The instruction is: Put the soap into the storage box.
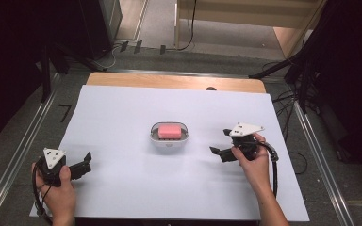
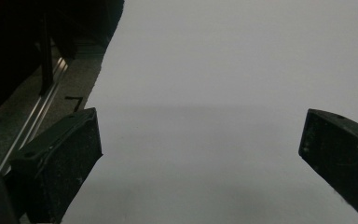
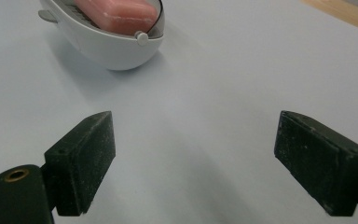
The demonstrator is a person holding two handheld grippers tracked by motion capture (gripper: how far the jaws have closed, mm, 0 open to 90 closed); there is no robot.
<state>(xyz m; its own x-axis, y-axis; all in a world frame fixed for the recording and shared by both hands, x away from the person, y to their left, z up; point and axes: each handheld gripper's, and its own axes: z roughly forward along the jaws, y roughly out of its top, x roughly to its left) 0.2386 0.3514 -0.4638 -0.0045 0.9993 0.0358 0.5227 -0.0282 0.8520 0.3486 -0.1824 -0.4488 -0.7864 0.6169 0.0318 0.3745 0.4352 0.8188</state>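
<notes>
Left tool [image 1: 86,162] & right tool [image 1: 220,141] wide apart, flanking soap dish [image 1: 169,140].

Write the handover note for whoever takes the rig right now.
Left hand-held gripper: open, holding nothing, over the white sheet near its left front corner.
Right hand-held gripper: open, holding nothing, right of the soap dish and pointing toward it, not touching it.
Things: the pink soap bar lies inside the white dish, which stands at the middle of the sheet.
Done: nothing has been gripped; both things sit untouched.
Left: probably bring the right hand-held gripper to the dish or soap and grasp it; the left can steady the dish.
</notes>
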